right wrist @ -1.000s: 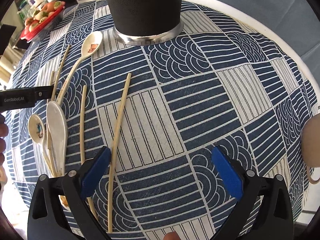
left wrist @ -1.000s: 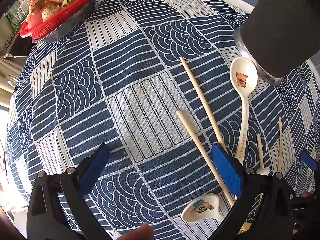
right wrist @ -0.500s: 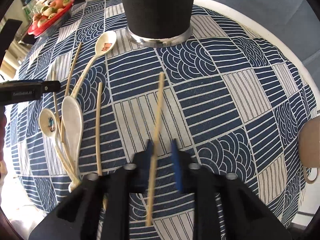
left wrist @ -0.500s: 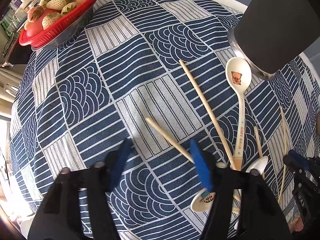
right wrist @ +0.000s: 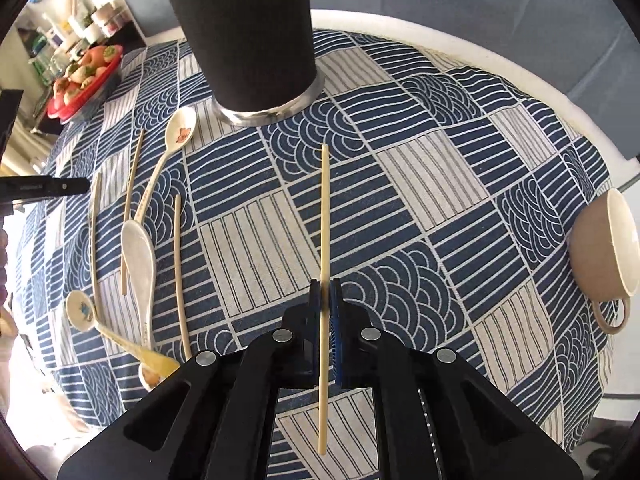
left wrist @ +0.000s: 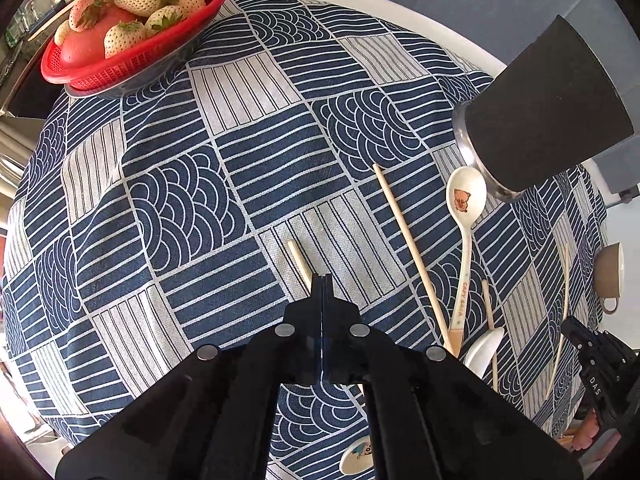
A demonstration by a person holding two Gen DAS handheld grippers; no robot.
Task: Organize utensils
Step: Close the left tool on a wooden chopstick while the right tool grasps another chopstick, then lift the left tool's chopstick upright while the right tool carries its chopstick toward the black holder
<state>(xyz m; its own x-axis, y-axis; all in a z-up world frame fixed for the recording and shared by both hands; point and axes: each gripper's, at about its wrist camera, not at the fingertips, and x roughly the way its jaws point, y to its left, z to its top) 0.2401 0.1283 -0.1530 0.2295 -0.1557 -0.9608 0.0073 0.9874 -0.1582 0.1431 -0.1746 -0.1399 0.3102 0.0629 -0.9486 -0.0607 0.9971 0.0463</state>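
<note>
L gripper (left wrist: 322, 280) has its jaws pinched together on a wooden chopstick (left wrist: 299, 257); only the stick's far end shows, poking out toward 11 o'clock over the blue-and-white patterned tablecloth (left wrist: 224, 184). Whether the stick is off the cloth can't be told from the L wrist view.

R gripper (right wrist: 326, 292) is clamped narrow on a pale chopstick (right wrist: 325, 216), which runs straight along the fingers toward 12 o'clock, tip aimed at the black utensil holder (right wrist: 244, 32); the back end sticks out below the pads.

The holder stands upright w/ a metal base ring, at 12 o'clock in the R wrist view and 2 o'clock in the L.

Loose utensils lie at 9 o'clock in the R view: a pig-print ceramic spoon (right wrist: 182, 130) just beside the holder base, a plain white spoon (right wrist: 138, 248), a small cartoon spoon (right wrist: 80, 310) and three more chopsticks (right wrist: 180, 264) among them, some crossing.

A tan cup (right wrist: 600, 248) lies on its side at 3 o'clock near the table edge. A red basket of strawberries (left wrist: 132, 32) sits at 10 o'clock in the L view, well apart from the utensils.
</note>
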